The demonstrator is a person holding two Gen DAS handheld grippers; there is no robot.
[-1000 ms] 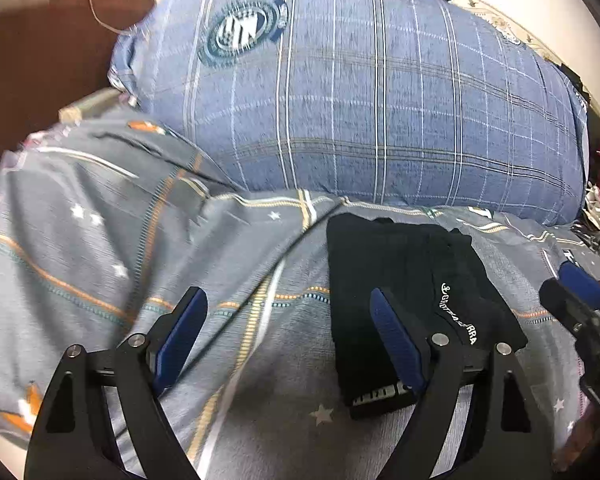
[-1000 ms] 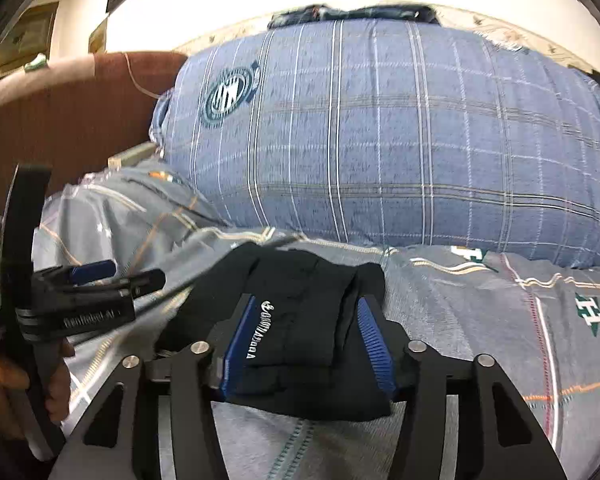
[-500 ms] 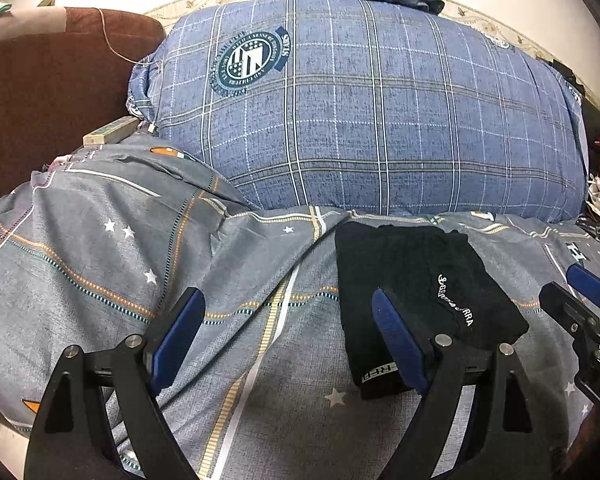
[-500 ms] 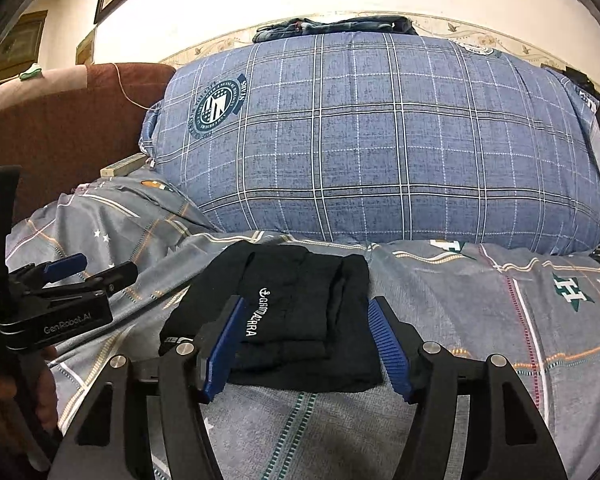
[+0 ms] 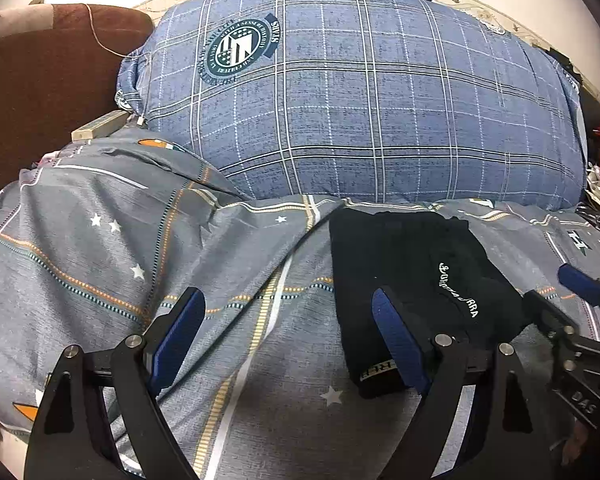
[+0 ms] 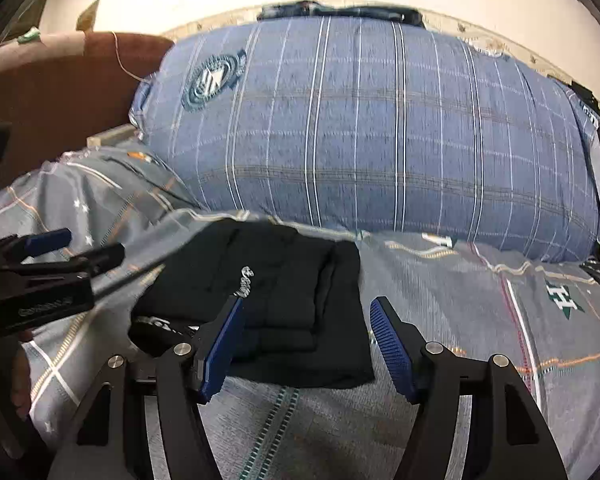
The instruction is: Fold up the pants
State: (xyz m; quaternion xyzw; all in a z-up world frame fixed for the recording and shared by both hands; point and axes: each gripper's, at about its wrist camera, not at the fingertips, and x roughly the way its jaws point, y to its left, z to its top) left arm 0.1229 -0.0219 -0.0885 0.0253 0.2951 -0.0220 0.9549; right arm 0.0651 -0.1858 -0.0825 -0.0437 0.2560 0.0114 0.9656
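While the folded black pants (image 6: pixel 284 304) lay flat on the bed (image 5: pixel 100 264), both grippers gaped empty. Right gripper (image 6: pixel 306 344) jaws, just widening, straddled the near edge; left gripper (image 5: pixel 288 336) hung over open quilt.

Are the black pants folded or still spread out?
Folded: the black pants lie as a compact stacked rectangle on the grey bedspread, layered edges showing.

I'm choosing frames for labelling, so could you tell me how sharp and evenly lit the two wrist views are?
Left wrist view: crisp, the white lettering on the folded black pants is readable; fisheye bends the blue plaid pillow; the wall above is washed out. Right wrist view: softer, motion-smeared on the pants and grey bedsheet; the top wall glares; edges are dark.
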